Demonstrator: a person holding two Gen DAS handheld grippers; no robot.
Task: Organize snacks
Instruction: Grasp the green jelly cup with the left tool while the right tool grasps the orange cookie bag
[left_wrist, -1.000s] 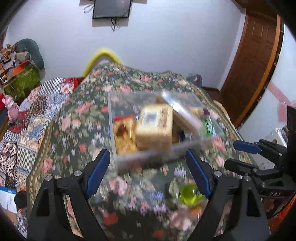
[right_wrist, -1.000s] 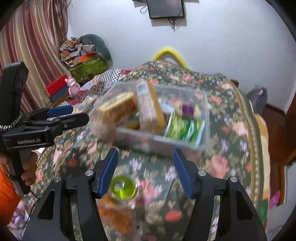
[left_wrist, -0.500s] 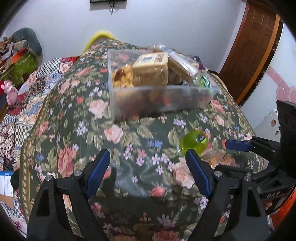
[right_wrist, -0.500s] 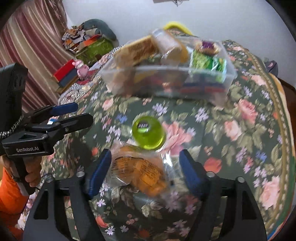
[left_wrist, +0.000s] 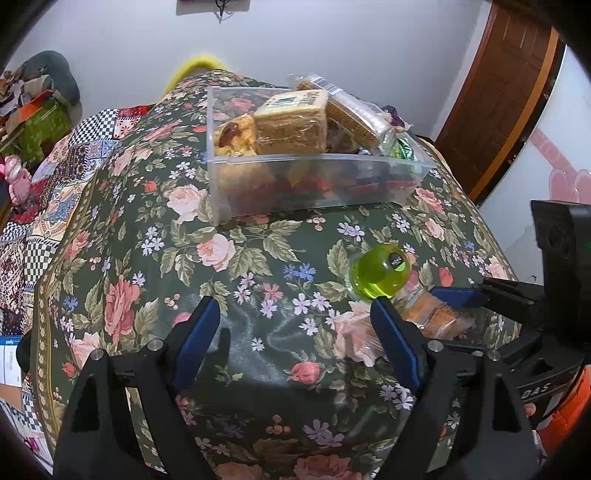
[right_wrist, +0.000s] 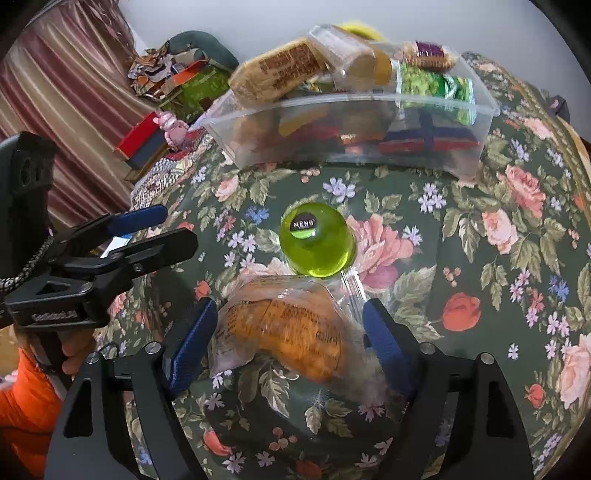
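A clear plastic bin (left_wrist: 317, 181) full of wrapped snacks stands on the floral cloth; it also shows in the right wrist view (right_wrist: 354, 125). A green jelly cup (right_wrist: 317, 240) lies in front of it, also seen in the left wrist view (left_wrist: 380, 273). An orange snack in a clear wrapper (right_wrist: 284, 332) lies just below the cup, between the open fingers of my right gripper (right_wrist: 288, 339). It shows in the left wrist view (left_wrist: 432, 317) too. My left gripper (left_wrist: 295, 332) is open and empty over bare cloth, left of the cup.
The floral cloth (left_wrist: 184, 258) covers a rounded surface that falls away at the sides. A patchwork quilt (left_wrist: 44, 206) and clutter lie to the left. A brown door (left_wrist: 509, 85) is at the back right.
Both grippers have pulled back and lowered from the bin. The right gripper now straddles the orange wrapped snack, with the green cup just ahead.
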